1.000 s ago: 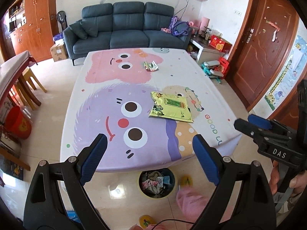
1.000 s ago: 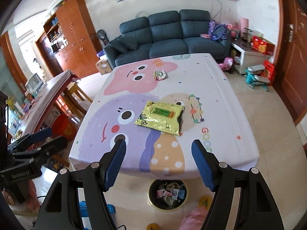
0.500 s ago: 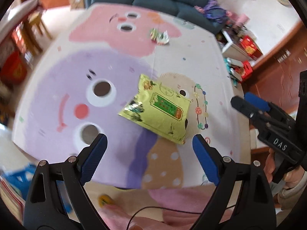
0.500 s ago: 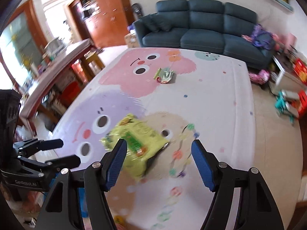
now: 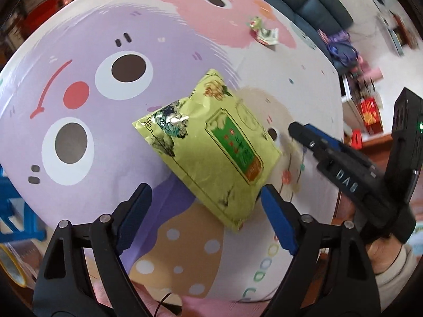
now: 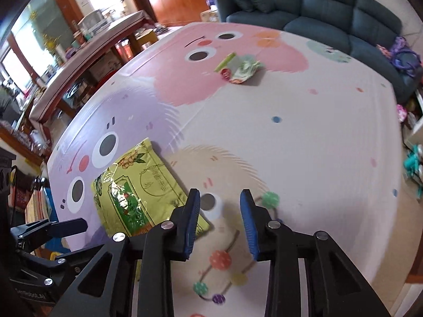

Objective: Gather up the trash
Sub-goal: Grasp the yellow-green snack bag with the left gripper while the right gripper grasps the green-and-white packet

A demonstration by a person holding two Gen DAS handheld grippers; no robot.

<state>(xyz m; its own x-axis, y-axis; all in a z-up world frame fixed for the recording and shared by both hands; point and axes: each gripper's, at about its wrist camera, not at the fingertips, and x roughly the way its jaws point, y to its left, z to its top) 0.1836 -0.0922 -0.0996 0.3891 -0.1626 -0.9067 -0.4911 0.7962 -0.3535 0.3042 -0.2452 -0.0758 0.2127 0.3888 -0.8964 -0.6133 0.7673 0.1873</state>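
A yellow-green foil bag (image 5: 211,153) lies flat on the cartoon tablecloth (image 5: 105,137). My left gripper (image 5: 206,216) is open just above the table, and the bag's near corner reaches in between its blue pads. My right gripper (image 6: 220,222) hovers at the bag's right edge with its fingers narrowed but apart and nothing between them; the bag (image 6: 137,192) lies to its left. It also shows in the left wrist view as the right gripper (image 5: 298,132). Small crumpled wrappers (image 6: 238,68) sit farther back on the pink patch.
A dark blue sofa (image 6: 317,8) stands beyond the table's far edge. A long wooden table (image 6: 87,47) with clutter is off to the left. Toys and boxes (image 5: 370,111) lie on the floor to the right. A hand (image 5: 383,253) holds the right gripper.
Both grippers have come forward and down over the table toward the foil bag. The right gripper's fingers have drawn closer together. The floor bin has left the views.
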